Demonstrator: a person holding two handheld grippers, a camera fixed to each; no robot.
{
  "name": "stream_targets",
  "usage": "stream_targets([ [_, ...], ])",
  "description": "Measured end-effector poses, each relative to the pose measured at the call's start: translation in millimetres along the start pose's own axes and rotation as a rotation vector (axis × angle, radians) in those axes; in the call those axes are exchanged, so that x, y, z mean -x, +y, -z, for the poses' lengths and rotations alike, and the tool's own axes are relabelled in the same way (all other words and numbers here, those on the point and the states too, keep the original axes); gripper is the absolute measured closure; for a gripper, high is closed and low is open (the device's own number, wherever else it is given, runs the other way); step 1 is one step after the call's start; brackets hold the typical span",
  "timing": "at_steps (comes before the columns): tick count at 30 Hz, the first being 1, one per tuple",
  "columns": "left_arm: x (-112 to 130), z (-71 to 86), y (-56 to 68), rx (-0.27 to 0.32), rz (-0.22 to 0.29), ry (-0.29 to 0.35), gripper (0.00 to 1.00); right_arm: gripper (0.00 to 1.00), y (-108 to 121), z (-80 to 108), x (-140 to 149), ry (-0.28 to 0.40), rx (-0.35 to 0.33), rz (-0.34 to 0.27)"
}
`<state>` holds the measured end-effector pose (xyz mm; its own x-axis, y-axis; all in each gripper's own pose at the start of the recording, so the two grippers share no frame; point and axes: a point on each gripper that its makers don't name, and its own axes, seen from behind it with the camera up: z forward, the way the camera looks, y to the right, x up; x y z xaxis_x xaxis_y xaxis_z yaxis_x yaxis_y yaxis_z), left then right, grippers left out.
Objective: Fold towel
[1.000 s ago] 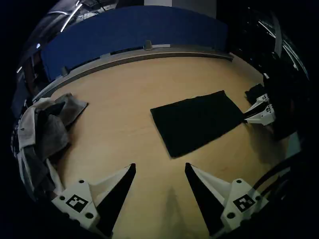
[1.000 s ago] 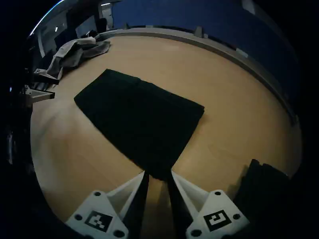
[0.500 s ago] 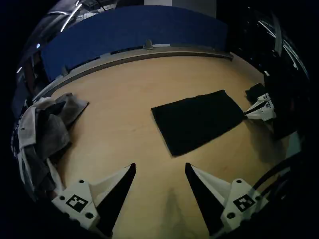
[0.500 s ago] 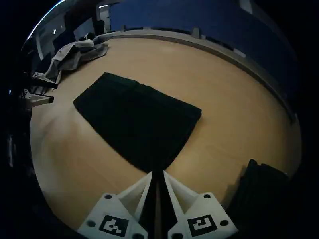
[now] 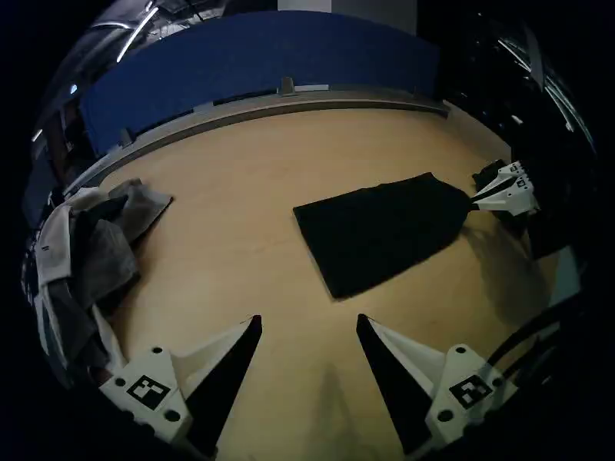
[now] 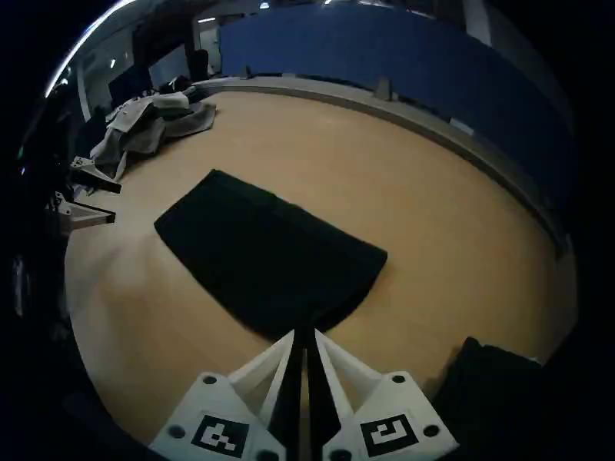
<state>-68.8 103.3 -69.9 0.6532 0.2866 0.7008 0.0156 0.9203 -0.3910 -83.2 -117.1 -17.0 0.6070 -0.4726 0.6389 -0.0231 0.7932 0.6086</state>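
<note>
Right fingers (image 6: 260,370) tight on black towel (image 6: 269,257); wooden tabletop (image 6: 438,207); blue partition (image 6: 400,46)

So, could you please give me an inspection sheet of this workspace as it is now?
Surface: light wooden table.
Job's things: black towel, lying mostly flat, one corner pinched.
Clutter: grey cloth pile at the table's edge; dark stack near the pinched corner.
Grippers: left claw open, holding nothing, away from the towel; right claw shut on the towel's corner.
Cables: nothing seen.
Surroundings: blue partition behind the table; the room is dim.
</note>
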Motion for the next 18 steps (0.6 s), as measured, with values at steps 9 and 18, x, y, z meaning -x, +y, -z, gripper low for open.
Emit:
stream_targets([
  [9,-1,5.4,-6.0,-0.009,0.002,0.011,0.09,0.96,-15,1.3,-55,0.073,-0.025,0.048],
  [18,-2,11.2,-9.6,-0.013,0.009,0.026,0.09,0.97,-28,-5.4,-76,0.083,-0.04,0.097],
])
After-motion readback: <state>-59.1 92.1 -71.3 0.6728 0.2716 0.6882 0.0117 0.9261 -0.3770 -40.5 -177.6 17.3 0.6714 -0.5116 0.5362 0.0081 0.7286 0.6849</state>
